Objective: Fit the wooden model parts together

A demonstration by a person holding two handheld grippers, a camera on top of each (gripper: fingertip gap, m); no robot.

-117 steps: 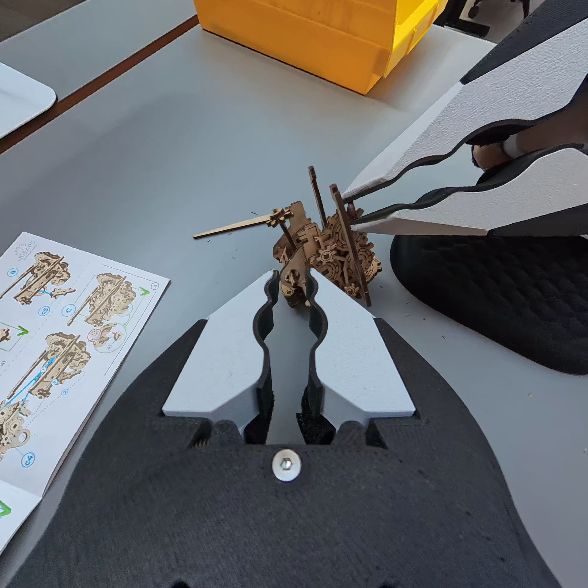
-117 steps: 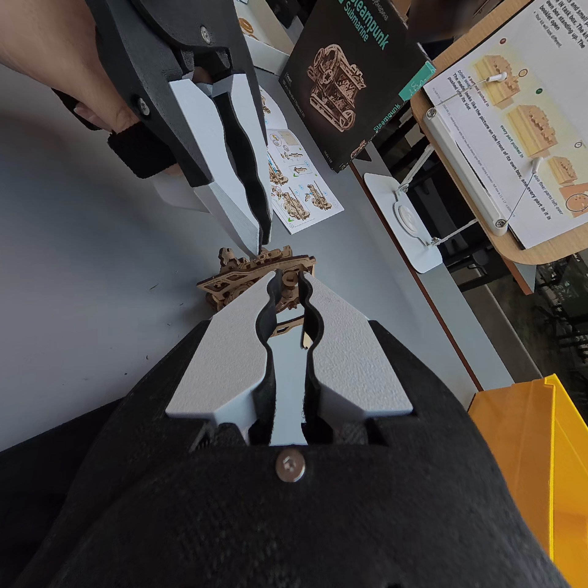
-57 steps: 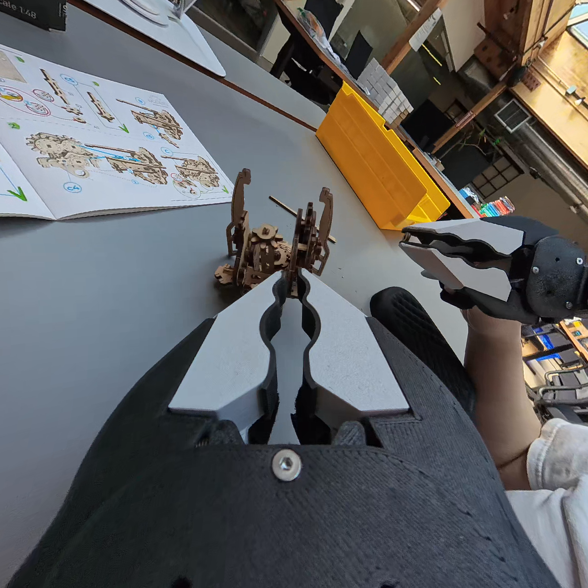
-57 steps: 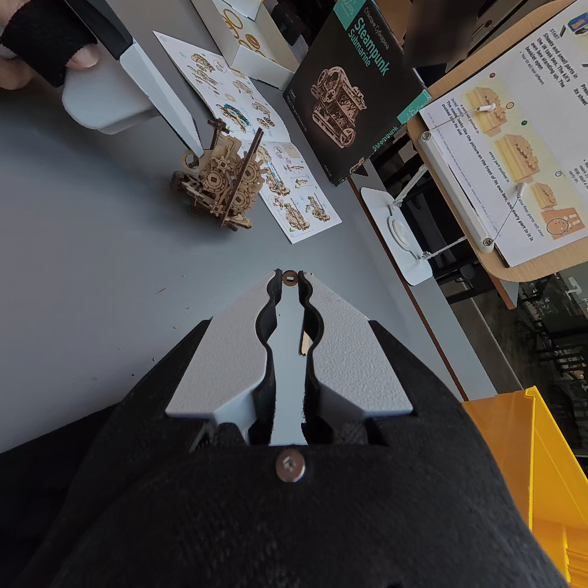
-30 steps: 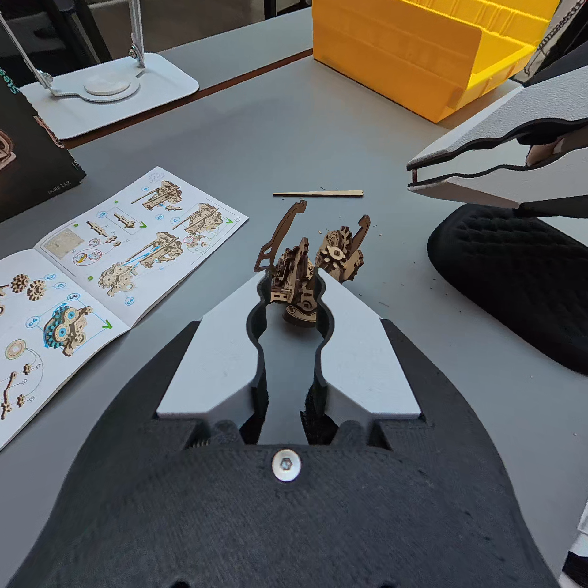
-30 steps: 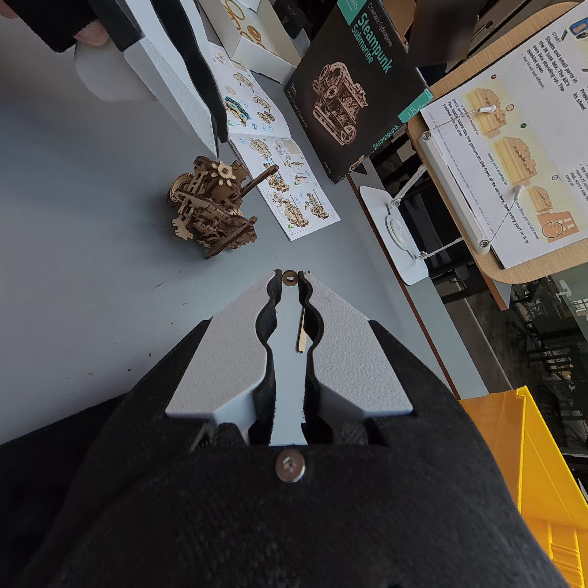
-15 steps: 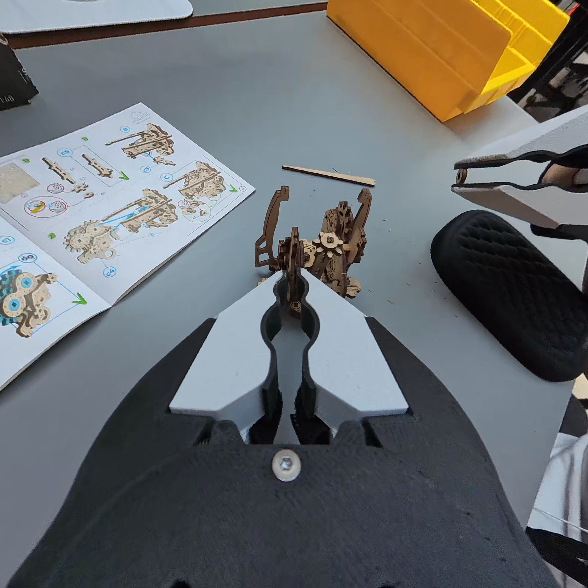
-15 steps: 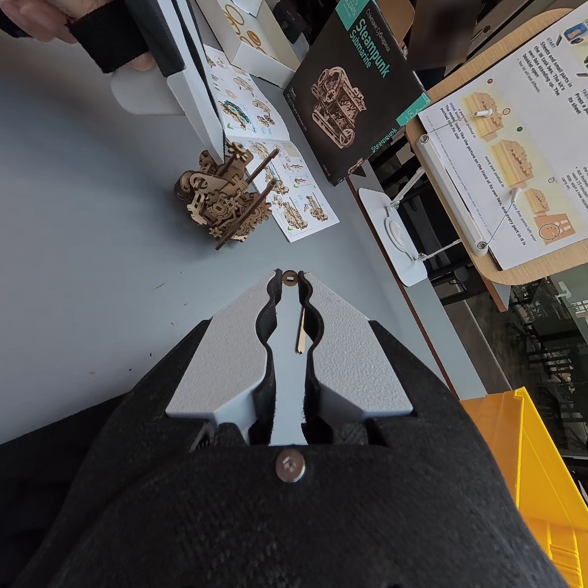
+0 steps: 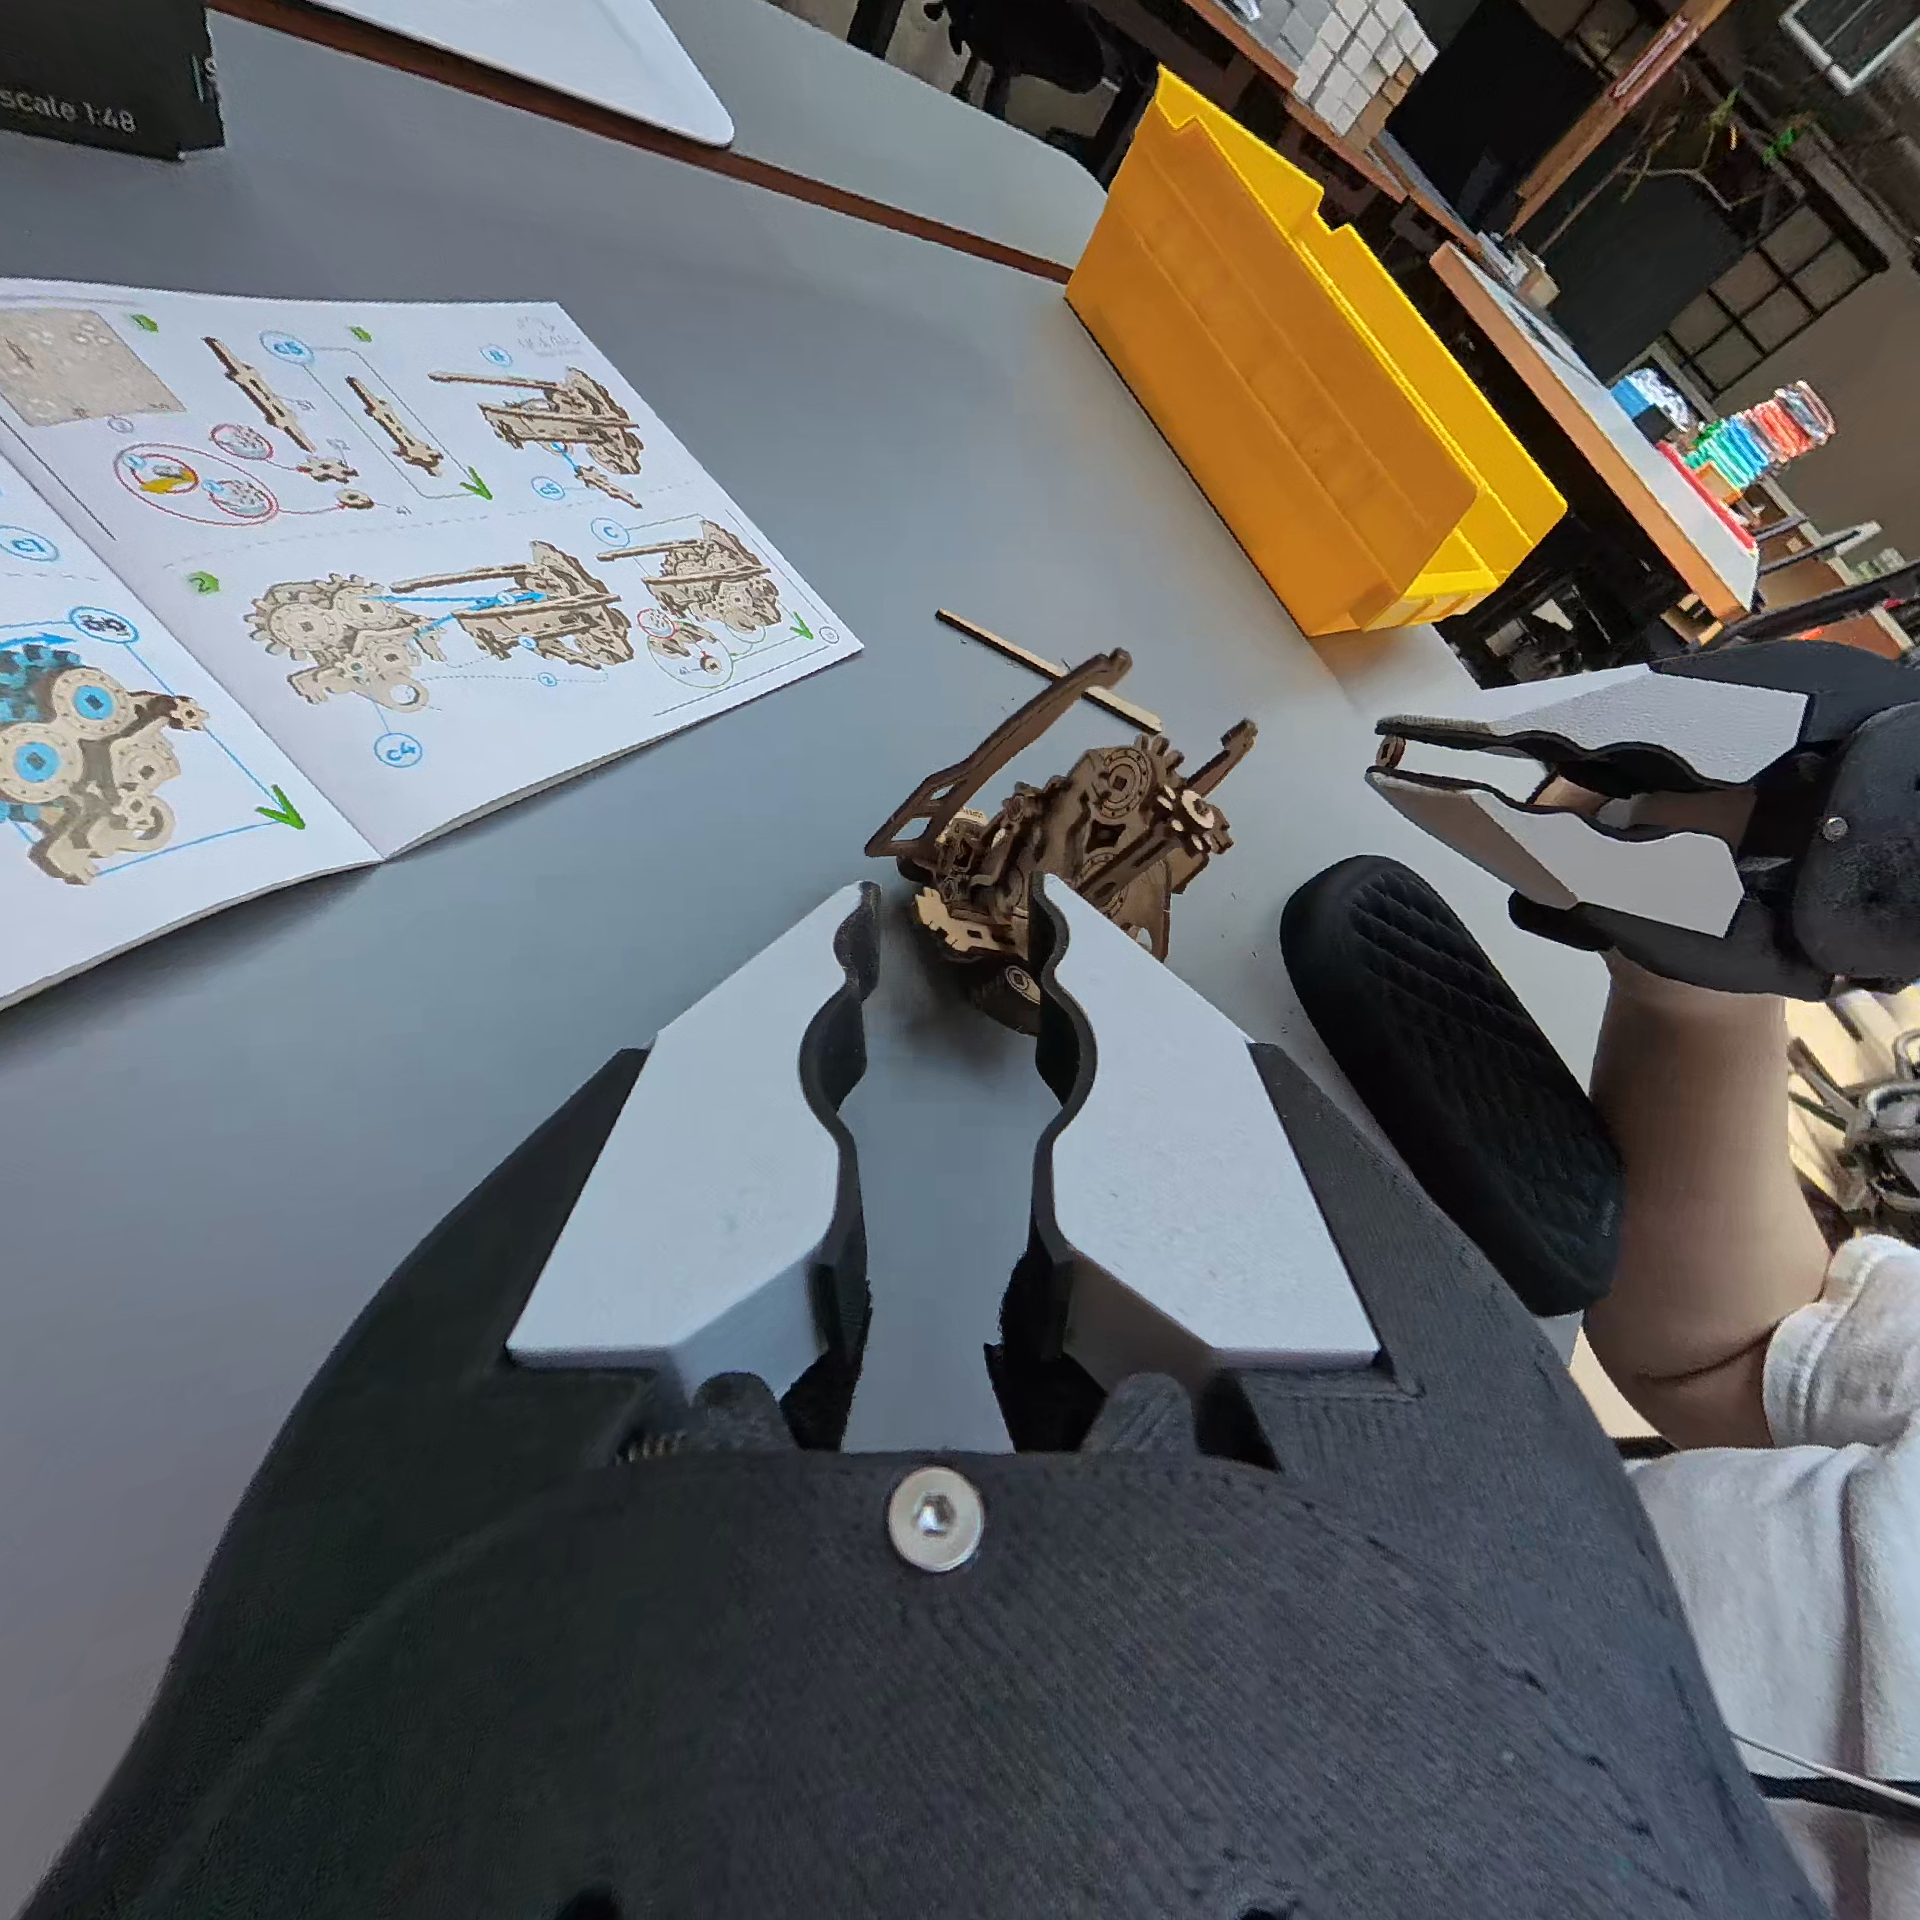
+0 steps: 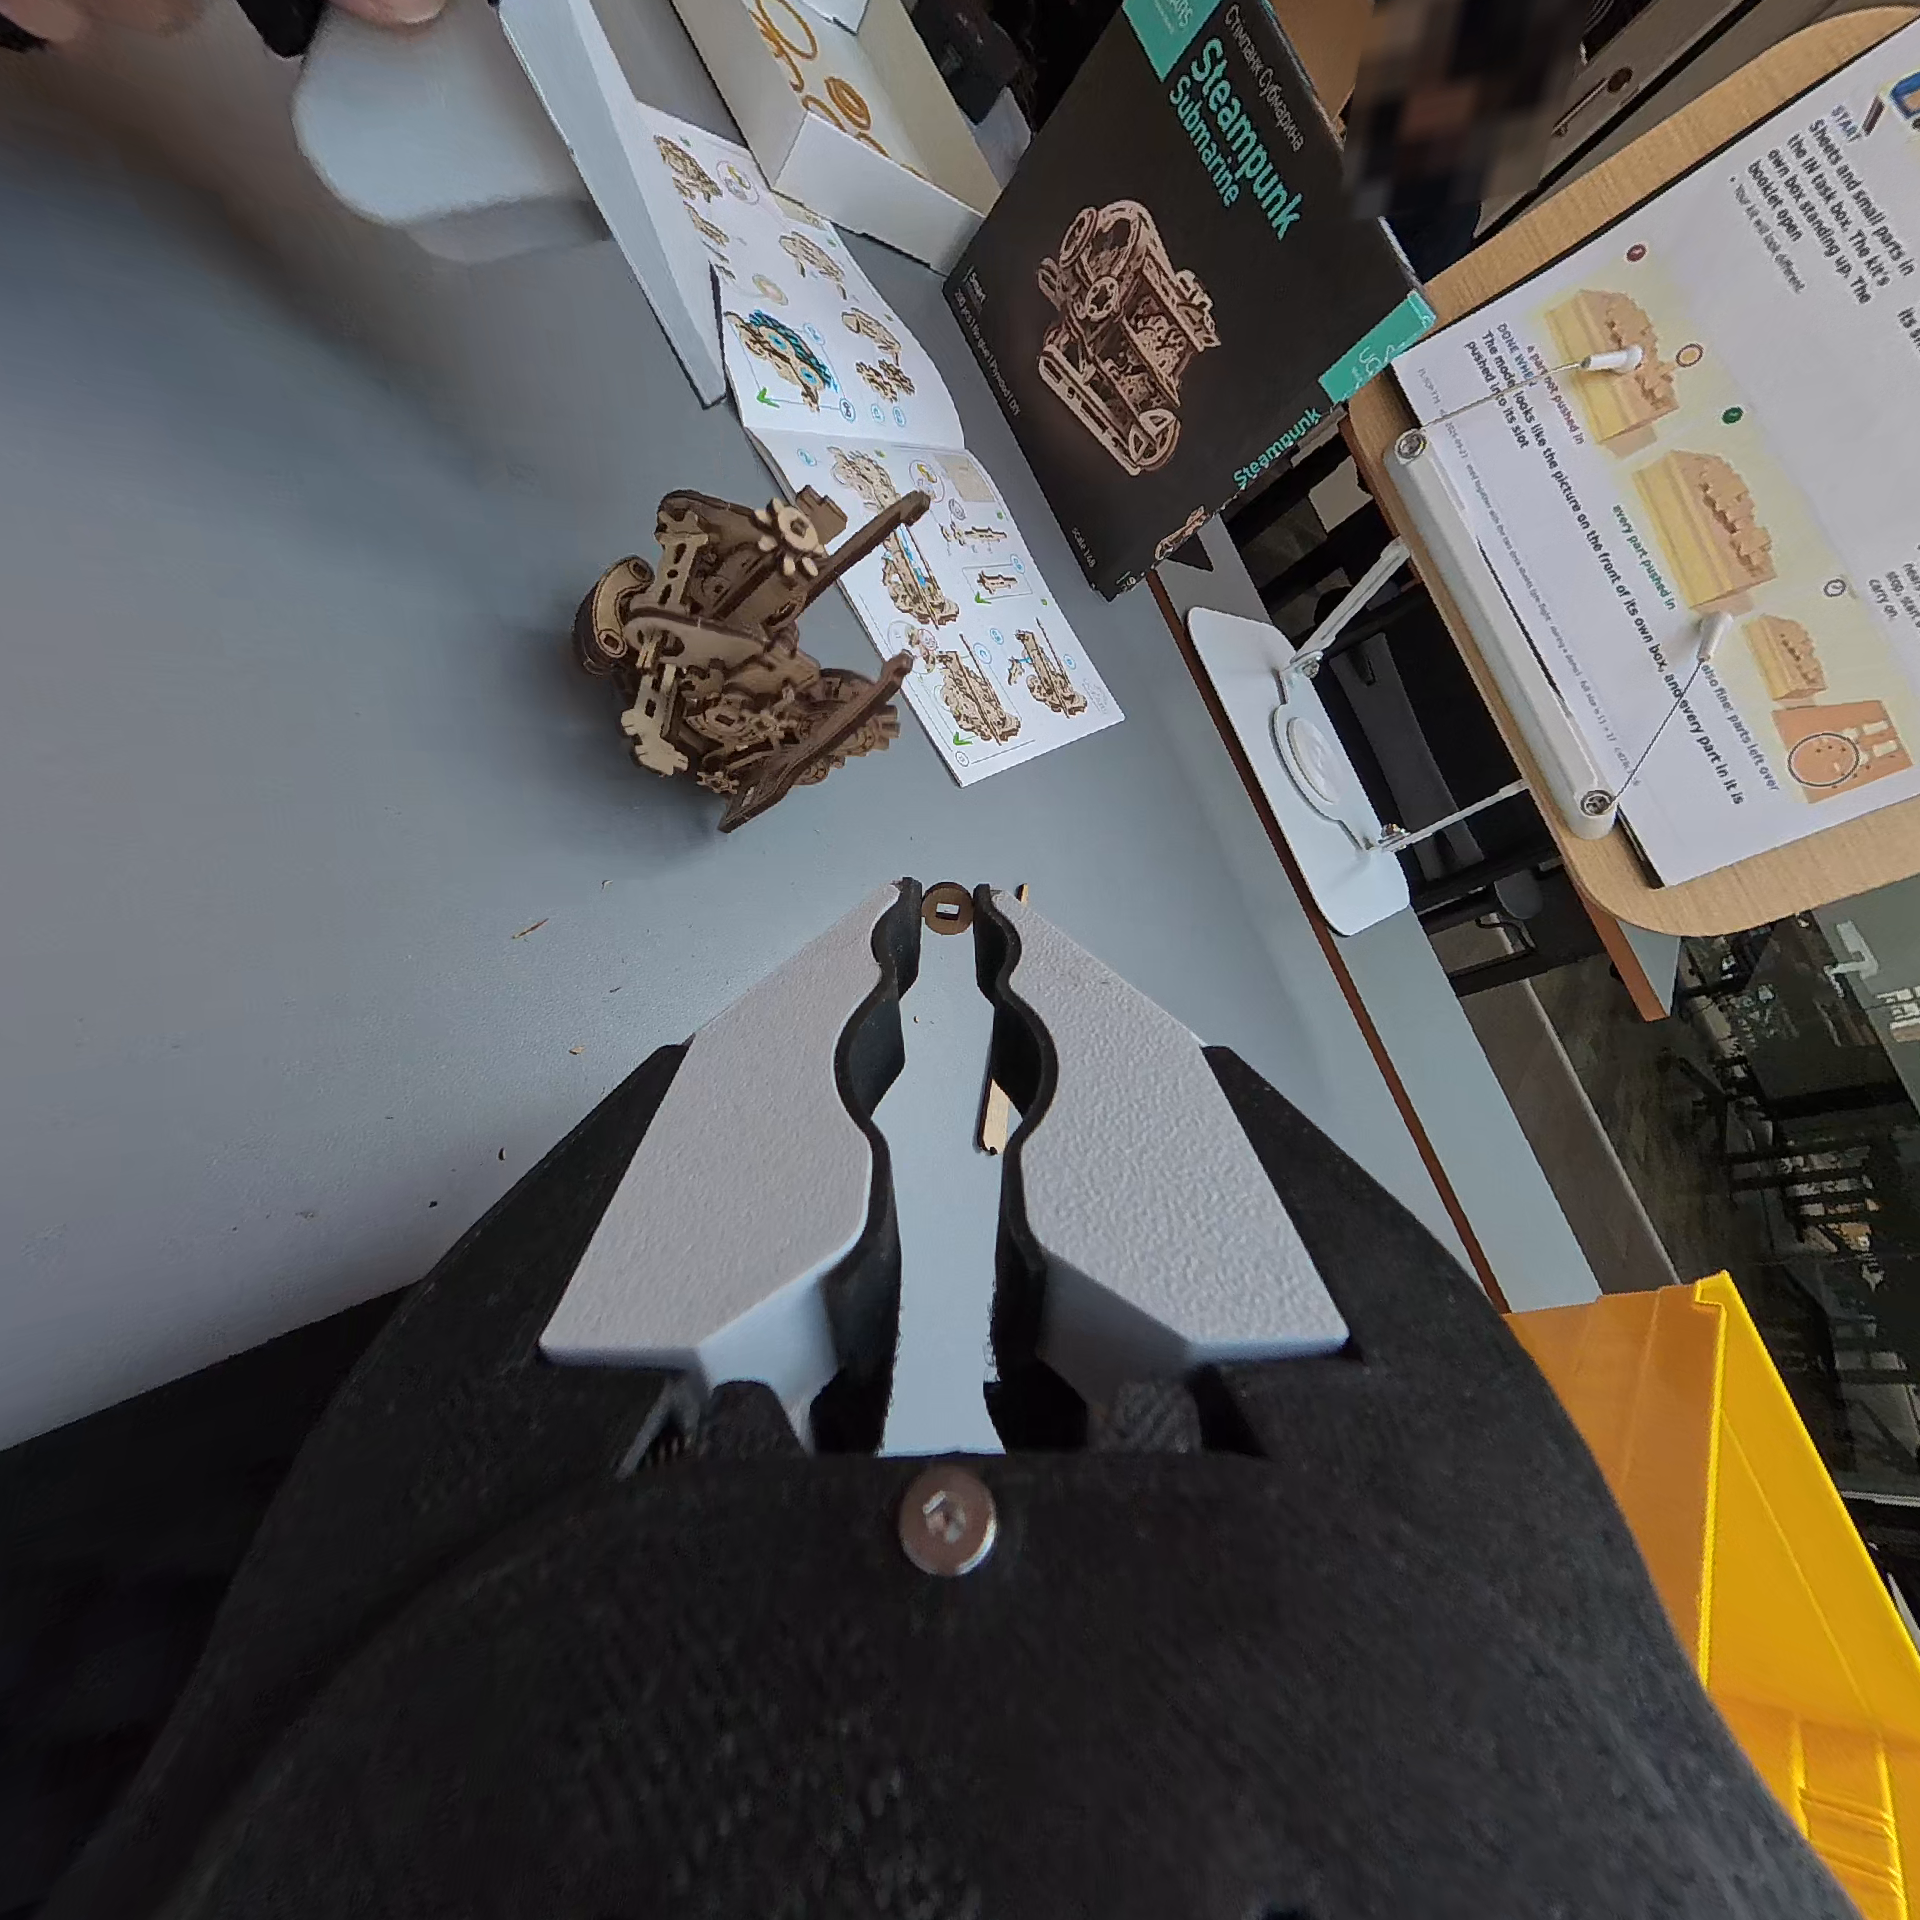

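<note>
L gripper (image 9: 951, 914): jaws apart, tips either side of the near end of the wooden model (image 9: 1049, 831); can't tell if the pads actually touch it, so it reads as released, not clamped. Model sits on the grey table (image 9: 520, 1039) right at the tips, gears + two dark arms sticking up and away. Off to the L of the tips, open instruction booklet (image 9: 395, 582) lies flat. Just past the model, a thin wooden stick (image 9: 1049, 670) lies on the table. Farther ahead-R, yellow bin (image 9: 1309, 416). To the R of the tips, black padded rest (image 9: 1455, 1081), and above it the R gripper (image 9: 1387, 764).

R gripper (image 10: 947, 904): clenched on a small wooden ring w/ square hole (image 10: 947, 906), pinched at the very tips. Model (image 10: 727, 655) is ahead-L of those tips, well apart, beside the booklet (image 10: 935, 582). Stick (image 10: 992, 1112) shows under the R finger. Ahead-R: dark kit box (image 10: 1184, 301) standing, white stand base (image 10: 1288, 758), sheet on a wooden board (image 10: 1683, 520). Bin (image 10: 1766, 1558) near-R.
</note>
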